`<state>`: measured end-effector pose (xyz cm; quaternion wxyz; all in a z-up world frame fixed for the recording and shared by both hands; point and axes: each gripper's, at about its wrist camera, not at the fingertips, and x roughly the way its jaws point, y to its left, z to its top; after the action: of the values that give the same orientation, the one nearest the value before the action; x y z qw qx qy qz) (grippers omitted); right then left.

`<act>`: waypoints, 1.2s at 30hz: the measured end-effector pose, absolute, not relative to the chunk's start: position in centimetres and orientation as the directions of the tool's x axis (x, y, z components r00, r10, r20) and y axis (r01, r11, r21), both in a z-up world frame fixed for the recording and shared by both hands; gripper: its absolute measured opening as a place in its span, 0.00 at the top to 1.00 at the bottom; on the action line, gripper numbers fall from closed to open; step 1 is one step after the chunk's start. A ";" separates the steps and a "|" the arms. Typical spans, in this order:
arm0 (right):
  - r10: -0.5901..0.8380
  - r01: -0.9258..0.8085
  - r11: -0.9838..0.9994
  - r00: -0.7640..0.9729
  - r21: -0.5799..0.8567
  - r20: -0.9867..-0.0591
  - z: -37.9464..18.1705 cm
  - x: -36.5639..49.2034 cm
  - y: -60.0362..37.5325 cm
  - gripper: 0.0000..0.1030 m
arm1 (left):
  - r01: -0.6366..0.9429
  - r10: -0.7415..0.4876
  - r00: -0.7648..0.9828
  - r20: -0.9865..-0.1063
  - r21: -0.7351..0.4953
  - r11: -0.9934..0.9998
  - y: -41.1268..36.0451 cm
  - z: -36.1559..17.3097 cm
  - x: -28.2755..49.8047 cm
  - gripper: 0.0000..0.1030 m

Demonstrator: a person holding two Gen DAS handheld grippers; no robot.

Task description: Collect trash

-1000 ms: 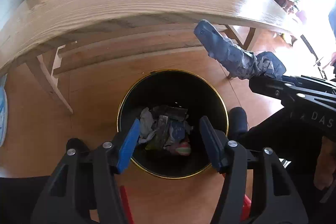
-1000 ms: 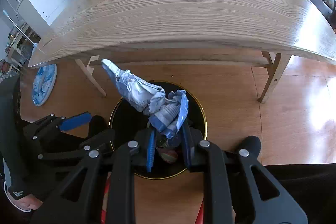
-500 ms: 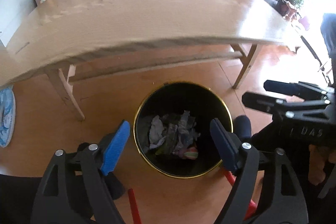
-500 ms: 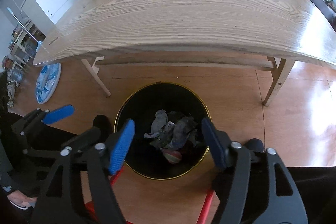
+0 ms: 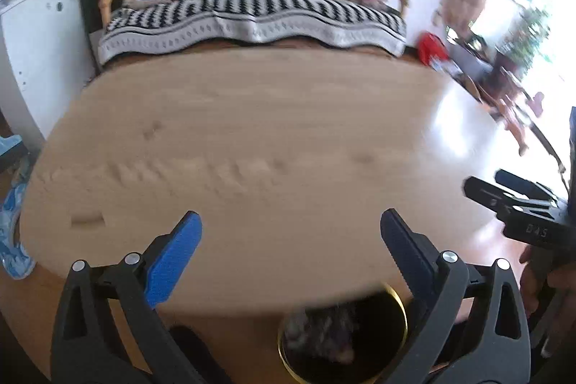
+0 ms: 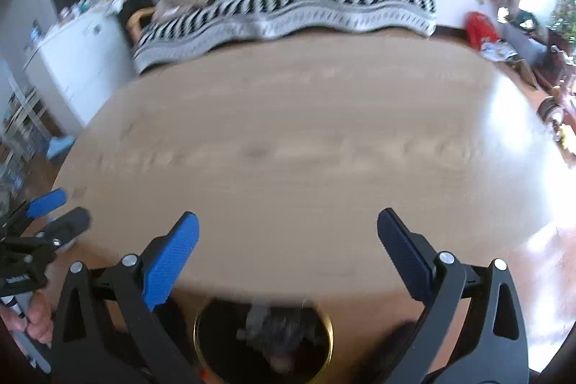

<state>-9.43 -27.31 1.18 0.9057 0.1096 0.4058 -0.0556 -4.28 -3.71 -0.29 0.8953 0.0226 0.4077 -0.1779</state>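
While blurred, showed wooden table (image 5: 273, 146) ahead, striped sofa (image 5: 252, 6) behind; black bin (image 5: 345, 340) of crumpled trash (image 5: 324, 330) below its near edge. Left gripper (image 5: 289, 240), right gripper (image 6: 288, 240): spread wide, gripping nothing.

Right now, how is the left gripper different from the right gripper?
The left gripper sits to the left of the bin, which shows low and right between its fingers; the right gripper has the bin low and nearer its middle. The left gripper sees the right one at its right edge; the right gripper sees the left one at its left edge. Both are open, empty, with blue pads, facing the wooden table.
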 end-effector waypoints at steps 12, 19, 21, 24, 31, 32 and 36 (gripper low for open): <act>-0.103 0.221 0.972 0.694 0.074 -0.713 1.3 3.0 -30.8 0.07 | 0.193 -0.168 0.715 -0.678 -0.040 0.980 -4.9 -1.0 7.2 0.06; -0.085 0.198 0.977 0.707 0.081 -0.702 1.3 3.7 -30.3 0.07 | 0.169 -0.156 0.709 -0.688 -0.049 0.984 -4.3 -2.0 8.3 0.06; -0.083 0.191 0.978 0.709 0.078 -0.700 1.4 3.3 -29.9 0.07 | 0.170 -0.156 0.706 -0.691 -0.048 0.984 -4.2 -2.2 8.4 0.06; -0.076 0.185 0.979 0.713 0.082 -0.697 1.5 3.1 -29.7 0.07 | 0.175 -0.151 0.705 -0.693 -0.037 0.984 -4.4 -2.4 8.3 0.06; -0.073 0.177 0.981 0.718 0.080 -0.693 1.5 2.4 -29.6 0.07 | 0.185 -0.147 0.707 -0.691 -0.020 0.983 -4.6 -2.5 8.0 0.06; -0.073 0.177 0.981 0.717 0.080 -0.694 1.4 2.5 -29.6 0.07 | 0.186 -0.148 0.707 -0.692 -0.020 0.982 -4.6 -2.5 8.0 0.06; -0.073 0.176 0.981 0.715 0.078 -0.695 1.4 2.5 -29.4 0.07 | 0.191 -0.145 0.705 -0.694 -0.011 0.982 -4.7 -2.6 7.9 0.06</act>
<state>2.50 -29.39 1.36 0.9235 0.0693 0.3713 -0.0673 7.87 -4.73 -2.64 0.9229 0.0309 0.3729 -0.0911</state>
